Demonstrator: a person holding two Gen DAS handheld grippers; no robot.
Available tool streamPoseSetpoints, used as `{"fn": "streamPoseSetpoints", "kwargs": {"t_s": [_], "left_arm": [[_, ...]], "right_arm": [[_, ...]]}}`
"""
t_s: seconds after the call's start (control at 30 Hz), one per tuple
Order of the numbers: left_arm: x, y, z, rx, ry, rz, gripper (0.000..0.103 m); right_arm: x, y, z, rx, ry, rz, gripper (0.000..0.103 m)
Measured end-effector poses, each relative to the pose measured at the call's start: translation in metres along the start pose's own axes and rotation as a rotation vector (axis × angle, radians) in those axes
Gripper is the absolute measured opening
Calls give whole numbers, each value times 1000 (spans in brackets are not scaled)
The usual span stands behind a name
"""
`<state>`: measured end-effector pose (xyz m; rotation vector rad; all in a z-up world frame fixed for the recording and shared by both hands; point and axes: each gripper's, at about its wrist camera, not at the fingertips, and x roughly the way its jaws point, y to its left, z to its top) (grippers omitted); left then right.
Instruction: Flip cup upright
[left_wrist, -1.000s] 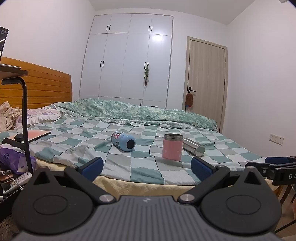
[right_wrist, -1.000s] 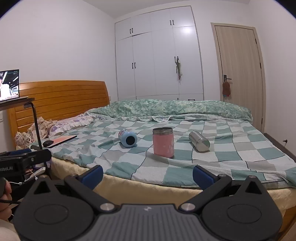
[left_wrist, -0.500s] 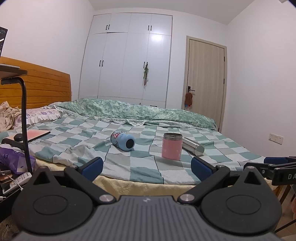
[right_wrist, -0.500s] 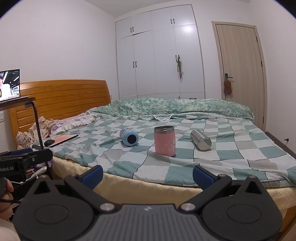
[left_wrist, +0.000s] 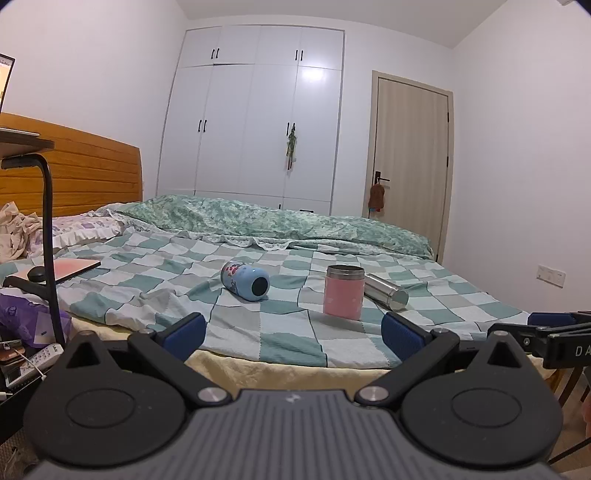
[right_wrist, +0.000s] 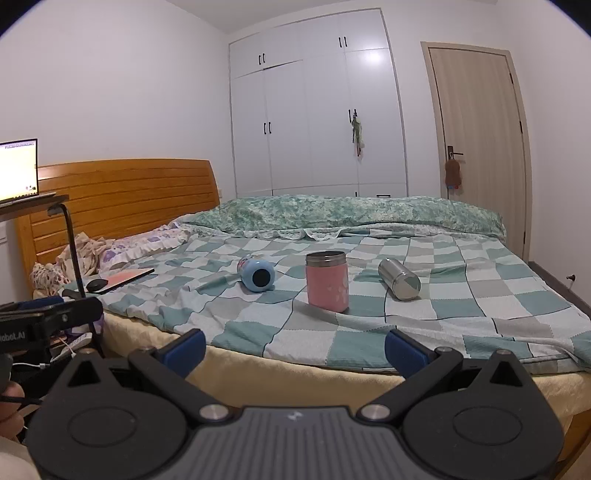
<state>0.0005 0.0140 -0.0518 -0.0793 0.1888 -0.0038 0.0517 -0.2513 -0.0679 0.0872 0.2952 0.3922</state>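
Observation:
Three cups sit on the checkered bed cover. A blue cup (left_wrist: 245, 280) (right_wrist: 258, 277) lies on its side, base toward me. A pink cup with a steel rim (left_wrist: 343, 291) (right_wrist: 327, 281) stands upright in the middle. A steel cup (left_wrist: 386, 291) (right_wrist: 399, 278) lies on its side to its right. My left gripper (left_wrist: 293, 331) is open and empty, short of the bed edge. My right gripper (right_wrist: 294, 349) is open and empty, also short of the edge. Each gripper's side shows at the other view's border.
A black stand (left_wrist: 50, 236) holding a laptop (right_wrist: 18, 170) rises at the left by the wooden headboard (right_wrist: 125, 192). A pink notebook and mouse (right_wrist: 122, 277) lie on the bed's left. A folded quilt (right_wrist: 343, 216) lies at the back. Clutter (left_wrist: 26, 354) sits by the bed's left.
Both views have risen and edged slightly toward the bed; the cups sit a little lower and larger in frame. Nothing on the bed has moved. Both grippers stay open.

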Motion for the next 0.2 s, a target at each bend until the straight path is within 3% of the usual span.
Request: {"fn": "streamPoseSetpoints", "kwargs": {"t_s": [0.2], "left_arm": [[0, -2, 0, 3, -2, 0, 103]], "right_arm": [[0, 1, 0, -5, -2, -6, 103]]}}
